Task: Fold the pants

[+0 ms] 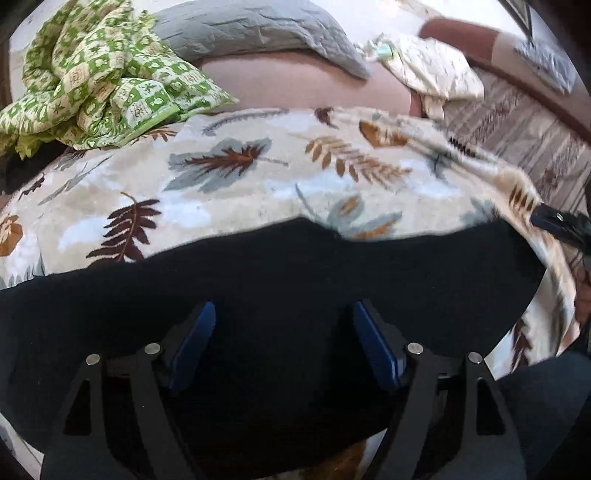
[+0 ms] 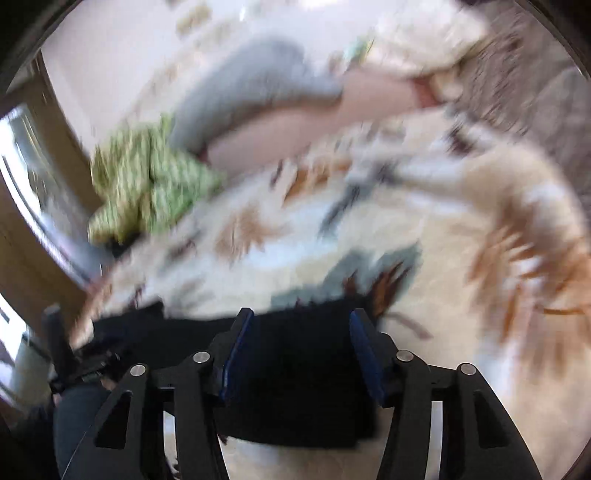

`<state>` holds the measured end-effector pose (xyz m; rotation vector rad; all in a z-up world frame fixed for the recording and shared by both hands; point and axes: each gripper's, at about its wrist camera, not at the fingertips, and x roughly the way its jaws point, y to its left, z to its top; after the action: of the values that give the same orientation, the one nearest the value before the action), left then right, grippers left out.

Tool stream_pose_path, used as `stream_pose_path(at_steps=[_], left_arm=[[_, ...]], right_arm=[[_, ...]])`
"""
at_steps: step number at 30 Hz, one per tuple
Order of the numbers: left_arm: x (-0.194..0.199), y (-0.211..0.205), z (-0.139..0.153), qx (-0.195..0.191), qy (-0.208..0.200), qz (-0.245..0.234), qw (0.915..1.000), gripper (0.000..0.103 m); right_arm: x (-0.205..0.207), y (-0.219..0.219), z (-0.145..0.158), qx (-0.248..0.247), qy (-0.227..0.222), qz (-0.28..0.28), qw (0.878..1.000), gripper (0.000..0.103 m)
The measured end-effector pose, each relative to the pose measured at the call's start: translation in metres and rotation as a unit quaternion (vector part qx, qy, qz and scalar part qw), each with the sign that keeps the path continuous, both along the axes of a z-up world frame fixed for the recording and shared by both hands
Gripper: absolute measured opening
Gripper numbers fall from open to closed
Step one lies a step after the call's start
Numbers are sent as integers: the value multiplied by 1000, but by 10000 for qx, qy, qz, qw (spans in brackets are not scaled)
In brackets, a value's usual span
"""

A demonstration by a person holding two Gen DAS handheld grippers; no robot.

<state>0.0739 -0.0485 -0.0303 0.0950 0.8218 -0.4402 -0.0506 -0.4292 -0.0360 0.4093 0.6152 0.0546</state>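
- Black pants (image 1: 280,266) lie flat on the leaf-print blanket (image 1: 229,173) of the bed, directly under both grippers, their long axis running side to side across the left wrist view.
- The left gripper (image 1: 282,339) has its blue fingers (image 1: 194,347) spread wide over the cloth, gripping nothing.
- The right gripper (image 2: 301,354), blurred, also stands apart, over the pants' end, empty.
- Both hands look equally near.
- Farther off: a green checked cloth (image 1: 92,70) and a grey pillow (image 1: 258,33).

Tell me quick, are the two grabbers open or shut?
Left gripper: open over the black pants, pinching nothing.
Right gripper: open over the pants too.
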Motion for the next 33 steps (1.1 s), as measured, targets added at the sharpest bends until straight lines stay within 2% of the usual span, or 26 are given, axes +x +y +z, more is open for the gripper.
stream_pose_path(at_steps=[2, 5, 8, 9, 11, 15, 17, 19, 21, 25, 29, 33], left_arm=[[3, 0, 4, -136, -73, 79, 9998, 77], [15, -10, 3, -202, 4, 49, 9998, 77], [31, -20, -2, -244, 164, 50, 9996, 77], [39, -22, -5, -311, 306, 105, 9990, 77], [51, -25, -7, -438, 508, 175, 9976, 84], [64, -28, -5, -419, 859, 354, 9948, 85], [62, -25, 1, -604, 975, 376, 9927, 85], [57, -19, 11, -969, 1090, 324, 9888, 85], [49, -16, 22, -1136, 1034, 302, 9877, 85], [36, -18, 26, -1076, 907, 308, 9896, 85], [34, -18, 28, -956, 840, 441, 9909, 85], [33, -26, 27, -715, 830, 371, 9933, 85]], right_arm=[[-29, -21, 1, 485, -162, -589, 9970, 69], [-55, -43, -21, 1453, -12, -1081, 9835, 69], [-56, -39, -39, 1781, 272, -919, 9793, 69], [-56, -33, -43, 1824, 301, -816, 9794, 69], [-54, -22, -49, 1827, 371, -646, 9803, 69], [-43, -6, -54, 1430, 525, -471, 9872, 69], [-44, -5, -54, 1464, 482, -478, 9869, 69], [-40, -6, -56, 1561, 397, -478, 9858, 69], [-36, -5, -56, 1556, 337, -456, 9862, 69], [-35, -2, -54, 1492, 317, -441, 9873, 67], [-38, -4, -56, 1434, 404, -596, 9870, 51], [-44, -7, -59, 1507, 378, -793, 9847, 43]])
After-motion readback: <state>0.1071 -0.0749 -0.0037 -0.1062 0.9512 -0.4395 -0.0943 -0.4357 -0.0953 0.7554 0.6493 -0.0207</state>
